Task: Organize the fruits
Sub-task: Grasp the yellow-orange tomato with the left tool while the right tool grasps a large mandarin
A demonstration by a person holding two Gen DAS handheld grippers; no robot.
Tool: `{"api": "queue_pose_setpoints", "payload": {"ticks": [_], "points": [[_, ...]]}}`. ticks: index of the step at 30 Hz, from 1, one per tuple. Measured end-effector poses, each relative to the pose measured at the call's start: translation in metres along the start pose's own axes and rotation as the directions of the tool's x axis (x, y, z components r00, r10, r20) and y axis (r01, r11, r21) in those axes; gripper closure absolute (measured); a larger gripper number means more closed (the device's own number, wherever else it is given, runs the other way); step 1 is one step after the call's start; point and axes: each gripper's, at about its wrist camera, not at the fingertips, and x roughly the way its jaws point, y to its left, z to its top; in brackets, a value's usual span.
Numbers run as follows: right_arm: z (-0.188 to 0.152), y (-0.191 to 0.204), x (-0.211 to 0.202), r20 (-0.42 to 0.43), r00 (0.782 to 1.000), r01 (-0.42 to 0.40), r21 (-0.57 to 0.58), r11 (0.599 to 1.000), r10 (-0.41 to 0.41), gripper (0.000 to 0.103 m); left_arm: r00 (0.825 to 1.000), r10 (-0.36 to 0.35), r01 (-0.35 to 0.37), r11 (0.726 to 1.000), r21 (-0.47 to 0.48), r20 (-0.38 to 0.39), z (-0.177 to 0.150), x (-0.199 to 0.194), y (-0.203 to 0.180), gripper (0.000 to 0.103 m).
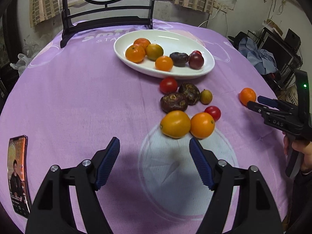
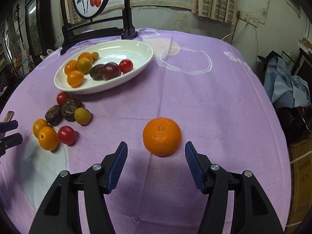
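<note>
1. Left gripper (image 1: 154,146): angled down at the purple tablecloth (image 1: 78,97), jaws spread and empty, just short of two yellow-orange fruits (image 1: 175,124).
2. Right gripper (image 2: 156,150): angled down, jaws spread, nothing pinched; a mandarin (image 2: 161,136) lies on the cloth just beyond its tips.
3. White dish (image 2: 136,47): holds several fruits; others lie loose beside it.

tool (image 1: 253,101): "DAS" | tablecloth (image 1: 78,89): "Smi…", "STA…" partly hidden
</note>
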Motion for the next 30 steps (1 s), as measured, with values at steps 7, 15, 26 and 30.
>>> {"api": "queue_pose_setpoints", "payload": {"ticks": [7, 15, 26, 30], "points": [[0.001, 0.001, 0.023, -0.031, 0.999, 0.016, 0.011, 1.0, -0.015, 0.043, 0.999, 0.007, -0.005, 0.999, 0.033, -0.033, -0.006, 0.015, -0.009, 0.031], [0.001, -0.002, 0.02, -0.023, 0.999, 0.024, 0.038, 0.999, -0.023, 0.058, 0.997, 0.027, -0.023, 0.999, 0.049, -0.072, 0.0, 0.035, -0.013, 0.031], [-0.03, 0.025, -0.026, 0.012, 0.996, -0.085, -0.019, 0.996, 0.085, 0.058, 0.996, 0.069, -0.061, 0.99, 0.127, -0.06, 0.013, 0.056, -0.029, 0.033], [-0.034, 0.03, -0.033, 0.024, 0.994, -0.104, -0.03, 0.994, 0.104, 0.058, 0.995, 0.07, -0.06, 0.989, 0.139, -0.065, 0.019, 0.057, -0.033, 0.049]]}}
